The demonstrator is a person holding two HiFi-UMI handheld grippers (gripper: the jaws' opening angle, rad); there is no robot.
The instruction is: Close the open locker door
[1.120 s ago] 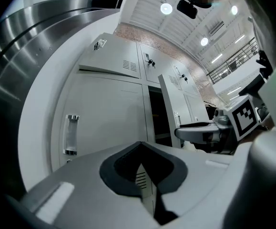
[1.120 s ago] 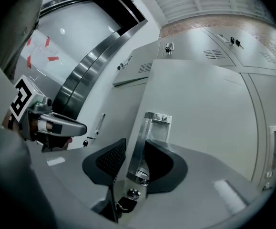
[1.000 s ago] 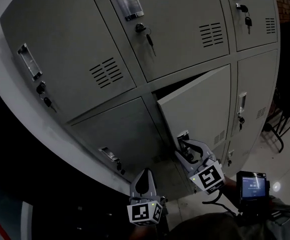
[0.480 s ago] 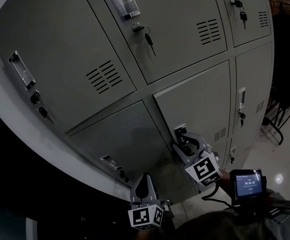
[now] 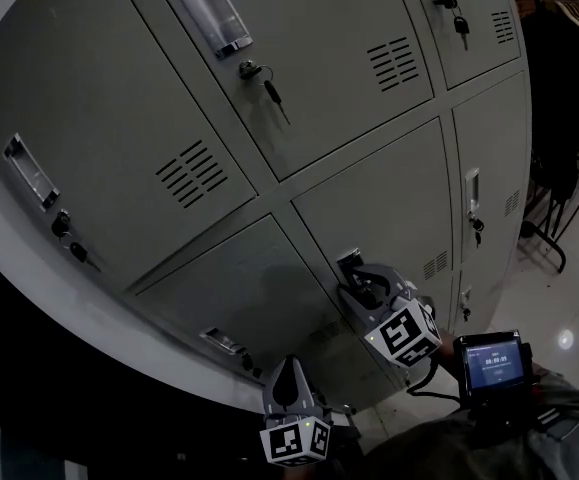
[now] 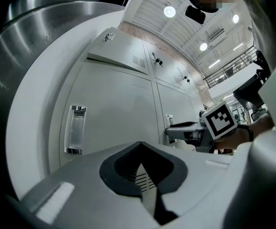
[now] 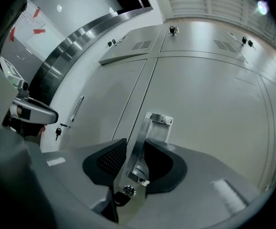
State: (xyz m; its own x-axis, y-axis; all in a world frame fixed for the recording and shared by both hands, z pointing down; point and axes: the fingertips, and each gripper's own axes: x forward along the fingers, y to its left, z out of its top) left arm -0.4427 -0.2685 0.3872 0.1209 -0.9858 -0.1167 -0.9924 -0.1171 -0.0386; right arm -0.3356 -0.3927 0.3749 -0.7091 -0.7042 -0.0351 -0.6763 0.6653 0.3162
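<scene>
Surface: a bank of grey steel lockers (image 5: 119, 98) with vents and keys. A glossy floor (image 5: 574, 313) and a clothes rack (image 5: 569, 38) lie at right.

The door (image 5: 384, 203) lies flush in its frame; a second ago it stood ajar, top edge out.

Right gripper (image 5: 357, 280): the jaws have just been closing and are clamped on the door's handle (image 7: 140, 147).

Left gripper (image 5: 287, 366): jaws together, empty, lower left of the door.
</scene>
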